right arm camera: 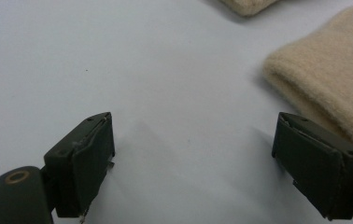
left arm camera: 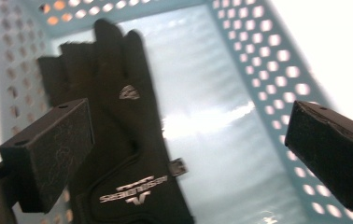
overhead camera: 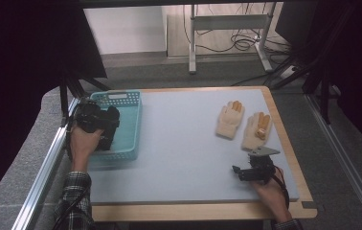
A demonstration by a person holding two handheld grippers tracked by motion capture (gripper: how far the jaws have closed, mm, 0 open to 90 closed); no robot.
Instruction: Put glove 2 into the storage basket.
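A black glove (left arm camera: 123, 130) with silver lettering lies flat on the floor of a teal perforated basket (left arm camera: 268, 60). My left gripper (left arm camera: 188, 140) hangs over it, open, with nothing between the jaws. From above, that left gripper (overhead camera: 101, 125) sits over the basket (overhead camera: 129, 108) at the table's left. Two beige knit gloves (overhead camera: 230, 120) (overhead camera: 257, 130) with orange fingertips lie at the right. My right gripper (overhead camera: 239, 171) rests near the front right, just short of the nearer glove's cuff (right arm camera: 324, 88). In its own view the right gripper (right arm camera: 193, 144) is open over bare mat.
A pale blue-grey mat (overhead camera: 179, 143) covers the wooden table (overhead camera: 284, 139). A metal rail (overhead camera: 45, 163) runs along the table's left side. Beyond the far edge stand desk legs (overhead camera: 192, 43) and floor cables (overhead camera: 239, 43).
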